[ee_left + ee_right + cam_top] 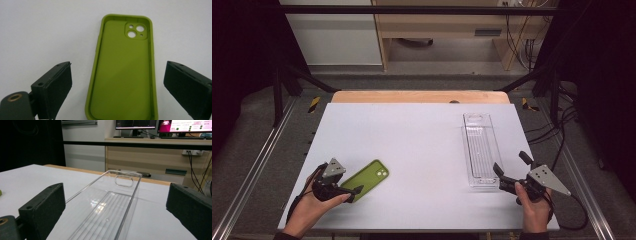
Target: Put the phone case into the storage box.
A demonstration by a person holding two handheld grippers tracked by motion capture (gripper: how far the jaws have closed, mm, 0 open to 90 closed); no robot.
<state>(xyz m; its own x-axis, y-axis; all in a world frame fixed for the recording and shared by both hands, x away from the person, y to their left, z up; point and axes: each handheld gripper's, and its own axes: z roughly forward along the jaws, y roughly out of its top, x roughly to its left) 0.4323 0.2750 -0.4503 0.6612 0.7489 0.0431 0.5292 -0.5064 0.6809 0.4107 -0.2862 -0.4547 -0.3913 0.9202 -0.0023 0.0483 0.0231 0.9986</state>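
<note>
Down at the near edge of the white table (412,150), the left gripper (353,190) sits low with its jaws spread wide, and right between them lies the near end of the olive-green soft phone case (123,75), hollow side up, flat on the tabletop. In the left gripper view neither pad touches it; the case runs straight away from the jaws, its camera cut-out at the far end (two round holes and a small one, plain to see). Over on the other side, the right gripper (501,179) is just as wide open, gripping nothing, its tips right at the near short end of the long clear plastic tray (481,145); whether they touch the wall I cannot tell. From the right gripper view the tray stretches away ahead between the two pads, ribbed floor, an oval handle slot in its far wall. Case and tray lie well apart. Beyond the tray, past the table's far edge, stands a wooden cabinet (150,155).
</note>
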